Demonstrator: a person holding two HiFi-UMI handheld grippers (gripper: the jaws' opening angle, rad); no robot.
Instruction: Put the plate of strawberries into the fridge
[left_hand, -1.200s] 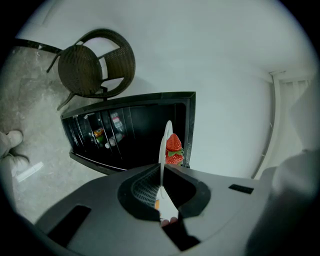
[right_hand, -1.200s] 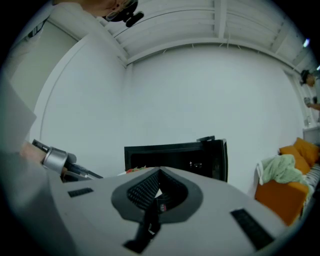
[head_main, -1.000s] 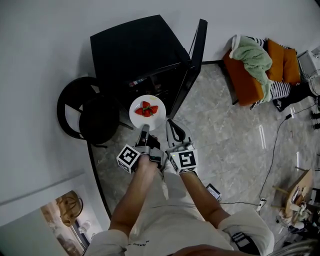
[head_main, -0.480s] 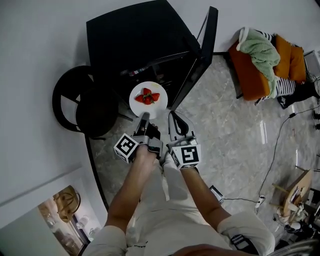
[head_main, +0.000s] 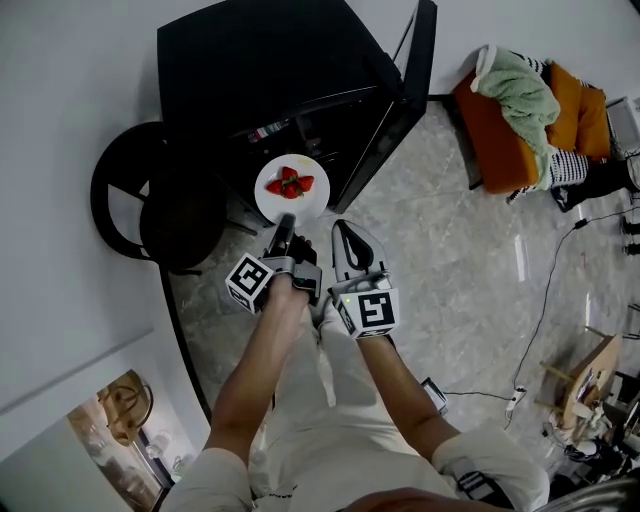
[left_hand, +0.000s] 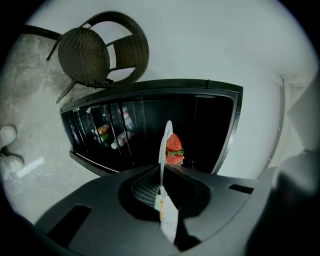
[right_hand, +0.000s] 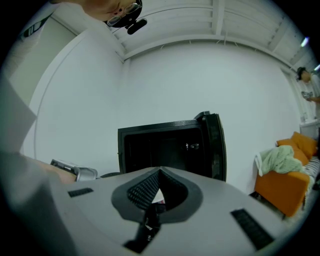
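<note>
A white plate (head_main: 291, 190) with a few red strawberries (head_main: 290, 182) hangs level just in front of the open black fridge (head_main: 260, 70). My left gripper (head_main: 285, 222) is shut on the plate's near rim. In the left gripper view the plate (left_hand: 163, 150) shows edge-on between the jaws, with the strawberries (left_hand: 173, 149) beyond it and the dark fridge shelves (left_hand: 112, 135) behind. The right gripper (head_main: 342, 228) is beside the left one, shut on nothing. Over its jaws (right_hand: 159, 172) the fridge opening (right_hand: 165, 147) shows.
The fridge door (head_main: 405, 90) stands open to the right of the plate. Left of the fridge is a dark wicker chair (head_main: 150, 205). An orange sofa (head_main: 520, 120) with a green blanket stands at the far right. Cables (head_main: 545, 300) run over the marble floor.
Both grippers and the plate have moved forward, closer to the fridge opening. The left grip on the plate is unchanged.
</note>
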